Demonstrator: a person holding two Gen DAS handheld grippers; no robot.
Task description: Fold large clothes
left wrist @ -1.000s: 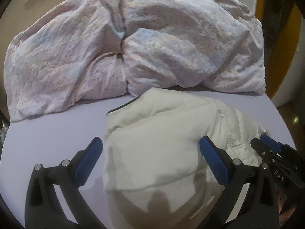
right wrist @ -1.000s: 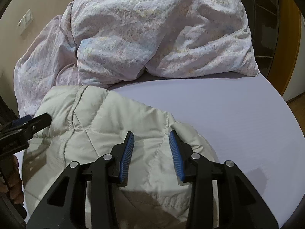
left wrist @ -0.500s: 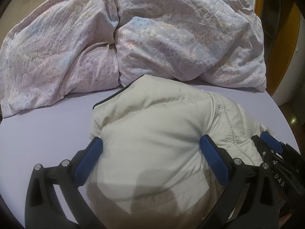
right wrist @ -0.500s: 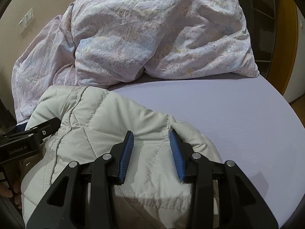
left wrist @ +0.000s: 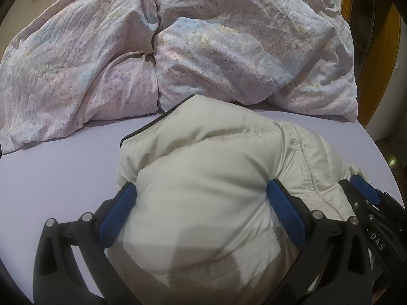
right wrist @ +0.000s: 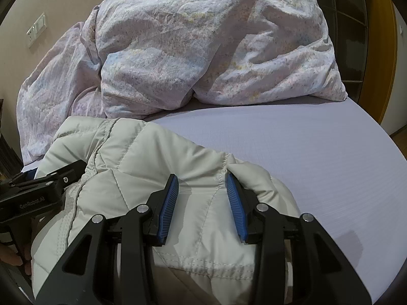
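A puffy cream quilted jacket (left wrist: 203, 152) lies bunched on the lilac bed sheet (left wrist: 63, 172). My left gripper (left wrist: 202, 186) holds its jaws wide, and the padding bulges between the blue pads and creases at both. The right gripper's blue tip (left wrist: 363, 193) shows at the jacket's right edge. In the right wrist view my right gripper (right wrist: 201, 178) is shut on a thick fold of the jacket (right wrist: 142, 157), with fabric rolling over the right finger. The left gripper's black finger (right wrist: 58, 178) lies on the jacket's left side.
A crumpled pink floral duvet (left wrist: 229, 50) is heaped along the far side of the bed, just beyond the jacket. Bare sheet (right wrist: 305, 152) stretches to the right. A wooden door frame (right wrist: 381, 50) stands at the right, and a wall switch (right wrist: 38, 30) at the left.
The left gripper has sunk lower with the jacket, which now fills more of its view and reaches nearer the duvet. The right gripper has hardly moved.
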